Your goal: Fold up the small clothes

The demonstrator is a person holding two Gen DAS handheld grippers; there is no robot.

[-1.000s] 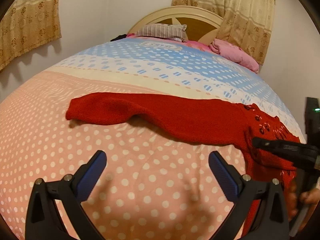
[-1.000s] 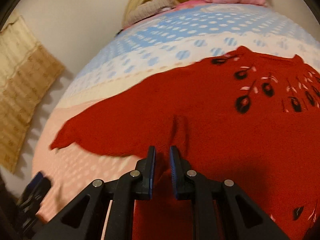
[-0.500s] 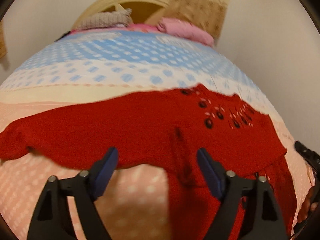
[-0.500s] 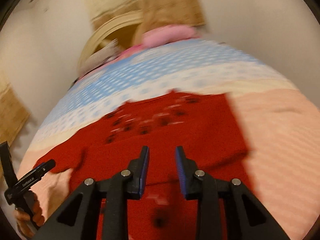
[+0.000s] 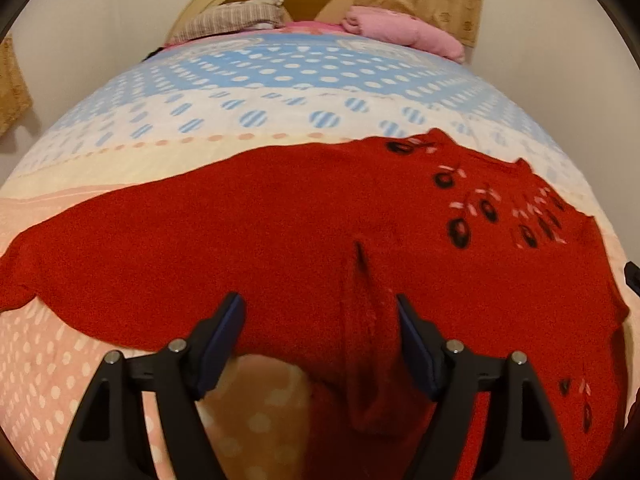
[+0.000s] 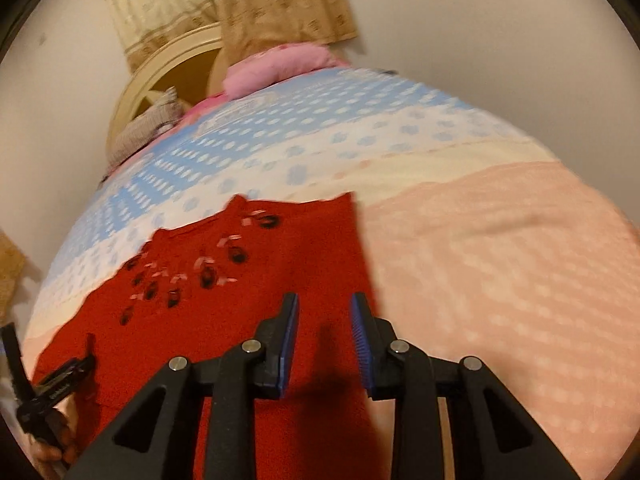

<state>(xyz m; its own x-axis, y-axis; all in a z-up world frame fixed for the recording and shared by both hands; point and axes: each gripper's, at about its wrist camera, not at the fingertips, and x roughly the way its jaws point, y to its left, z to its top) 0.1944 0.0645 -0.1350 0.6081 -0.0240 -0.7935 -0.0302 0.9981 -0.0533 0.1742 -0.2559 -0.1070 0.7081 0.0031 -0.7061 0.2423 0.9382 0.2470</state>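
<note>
A small red knitted sweater (image 5: 280, 240) with dark flower motifs lies flat on the bed, one sleeve stretched out to the left. My left gripper (image 5: 320, 334) is open and hovers just above the sweater's armpit area, where a raised fold runs between the fingers. In the right wrist view the sweater (image 6: 280, 280) lies below and left. My right gripper (image 6: 324, 344) is open over the sweater's right side edge, holding nothing.
The bed has a polka-dot cover, pink (image 6: 500, 280) at the near end, blue (image 5: 300, 72) farther off. A striped pillow (image 5: 236, 18) and a pink pillow (image 5: 400, 28) lie by the wooden headboard. Curtains (image 6: 240, 4) hang behind.
The left gripper moved right and forward from the bare cover over the sweater. The right gripper let go of the sweater fabric, opened, and swung to the sweater's right side.
</note>
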